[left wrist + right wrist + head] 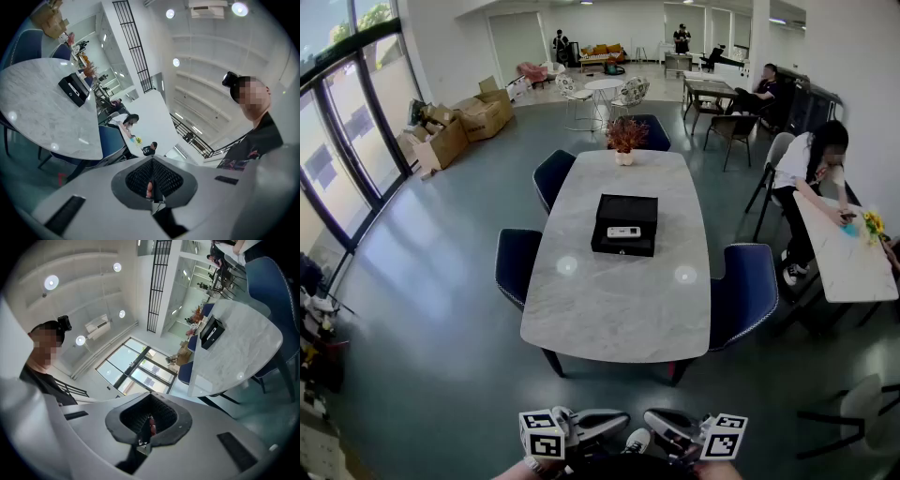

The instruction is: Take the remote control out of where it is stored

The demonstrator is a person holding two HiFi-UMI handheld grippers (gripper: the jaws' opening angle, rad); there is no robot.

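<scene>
Nothing done yet. My left gripper (153,185) and right gripper (149,423) hold their jaws pressed together, empty. The remote (623,232) rests in the black box (625,207) on the table (609,314), well ahead; reaching and lifting remain.

The pale grey plastic left gripper (153,186) fills the lower half of the view. Its black ribbed jaws are pressed together with nothing held between them. At the upper left, tilted in this view, lies the oval grey-white marble bench (42,117). A flat black rectangular box (75,88) sits on it, and a small white patch on the box is possibly the remote control (71,93). A dark blue upholstered chair (111,140) stands at the bench's edge. A person in a dark top (255,136) is at the right.
</scene>
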